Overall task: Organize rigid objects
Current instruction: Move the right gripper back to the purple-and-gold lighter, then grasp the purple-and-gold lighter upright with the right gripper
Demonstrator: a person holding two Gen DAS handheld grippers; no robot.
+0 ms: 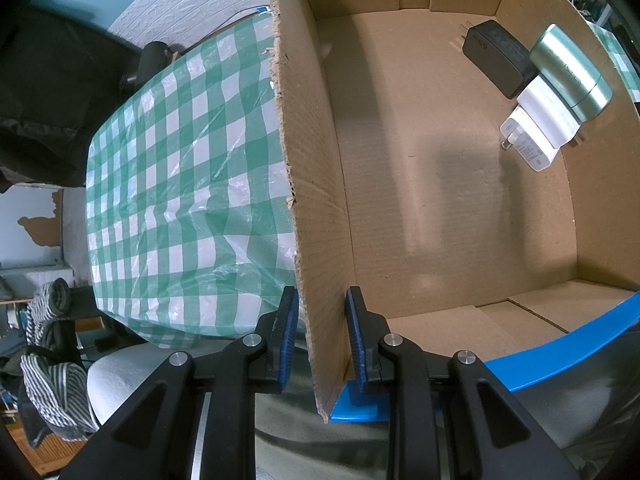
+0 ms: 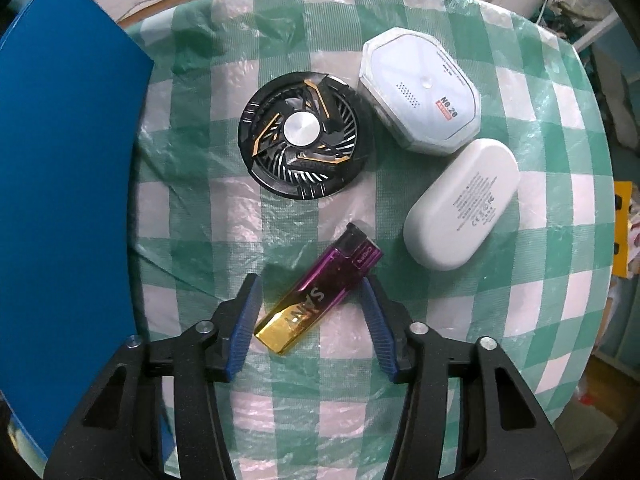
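Pointing steeply down, the left gripper (image 1: 322, 336) pinches the near-left wall of the cardboard box (image 1: 304, 184), where a black charger (image 1: 498, 56), white charger (image 1: 536, 132) and green cylinder (image 1: 572, 72) lie far right. Pointing straight down, the right gripper (image 2: 310, 320) stands spread around the purple-and-gold lighter (image 2: 320, 292) on the checked tablecloth (image 2: 520, 320), pads apart from it. Box blue exterior is cut off at the frame edge.

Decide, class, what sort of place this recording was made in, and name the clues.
Probably a lived-in room at home, not a lab: a green checked plastic tablecloth covers the table, striped clothes lie heaped beside it, and a worn cardboard box serves as the bin.
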